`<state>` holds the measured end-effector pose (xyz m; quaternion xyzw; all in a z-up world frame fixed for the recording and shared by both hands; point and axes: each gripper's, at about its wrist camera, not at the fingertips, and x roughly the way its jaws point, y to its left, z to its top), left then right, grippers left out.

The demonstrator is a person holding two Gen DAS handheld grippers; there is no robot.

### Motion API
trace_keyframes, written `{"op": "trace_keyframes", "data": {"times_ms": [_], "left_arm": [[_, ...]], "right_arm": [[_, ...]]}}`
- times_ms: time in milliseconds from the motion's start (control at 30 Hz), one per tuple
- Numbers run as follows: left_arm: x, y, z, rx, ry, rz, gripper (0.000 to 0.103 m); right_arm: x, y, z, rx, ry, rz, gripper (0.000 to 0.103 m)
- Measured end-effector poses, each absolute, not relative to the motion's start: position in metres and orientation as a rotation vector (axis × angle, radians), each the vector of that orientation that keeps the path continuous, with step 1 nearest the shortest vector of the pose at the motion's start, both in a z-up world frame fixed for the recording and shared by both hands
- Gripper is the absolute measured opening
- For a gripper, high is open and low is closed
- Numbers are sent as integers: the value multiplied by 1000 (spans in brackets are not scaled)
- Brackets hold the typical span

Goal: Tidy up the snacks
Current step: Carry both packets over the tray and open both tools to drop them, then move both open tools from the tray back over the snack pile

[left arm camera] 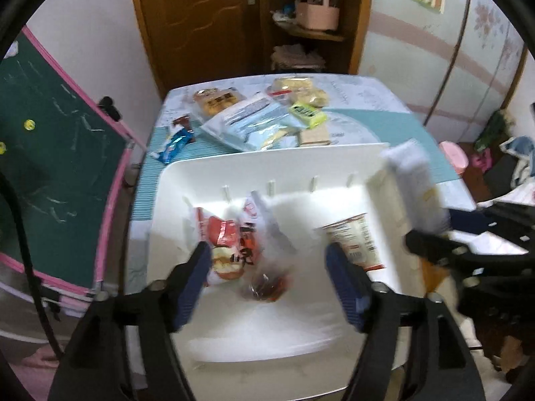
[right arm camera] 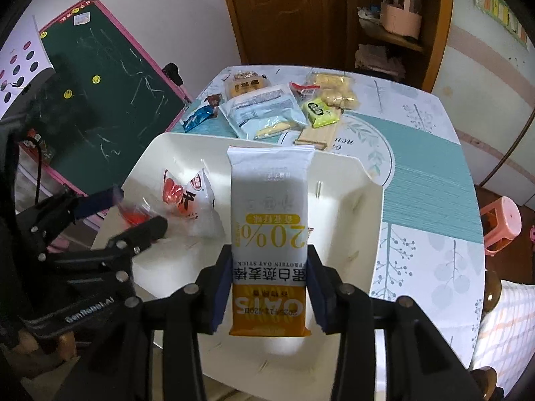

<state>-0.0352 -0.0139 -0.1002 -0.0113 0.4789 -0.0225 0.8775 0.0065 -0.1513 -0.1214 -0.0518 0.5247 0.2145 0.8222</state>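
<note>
My right gripper (right arm camera: pixel 269 267) is shut on a white-and-orange oat stick packet (right arm camera: pixel 269 220) and holds it upright over the white bin (right arm camera: pixel 347 163). The packet also shows in the left wrist view (left arm camera: pixel 414 187). My left gripper (left arm camera: pixel 269 264) is open and empty, low inside the bin (left arm camera: pixel 234 163), just above a small clear wrapper with a red sweet (left arm camera: pixel 267 287). A white snack bag with red print (left arm camera: pixel 227 234) lies in the bin's left part, and a printed packet (left arm camera: pixel 354 237) leans further right.
Loose snacks lie on the table beyond the bin: a blue bar (right arm camera: pixel 197 117), a large pale-blue pack (right arm camera: pixel 264 107), a green-yellow packet (right arm camera: pixel 321 110), wafers (right arm camera: pixel 316 135) and yellow pastries (right arm camera: pixel 334 88). A chalkboard (right arm camera: pixel 100 100) stands at the left, a pink stool (right arm camera: pixel 501 224) at the right.
</note>
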Motion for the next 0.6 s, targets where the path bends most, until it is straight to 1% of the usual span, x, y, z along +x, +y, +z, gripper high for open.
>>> {"op": "trace_keyframes", "data": {"times_ms": [33, 167, 200, 233, 267, 600], "left_arm": [[-36, -14, -100, -43, 994, -71, 91], [-36, -13, -102, -108, 1022, -155, 98], [-35, -13, -105, -112, 1041, -153, 102], [-34, -13, -108, -108, 1057, -140, 103], [-34, -14, -110, -101, 1069, -124, 103], [-35, -19, -108, -70, 1056, -109, 103]], "right_arm": [[6, -151, -123, -111, 1123, 456, 44], [7, -155, -126, -93, 1136, 434, 49], [7, -157, -127, -85, 1139, 428, 53], [8, -158, -127, -78, 1141, 424, 57], [7, -160, -128, -71, 1143, 419, 58], [7, -165, -129, -52, 1147, 415, 58]]}}
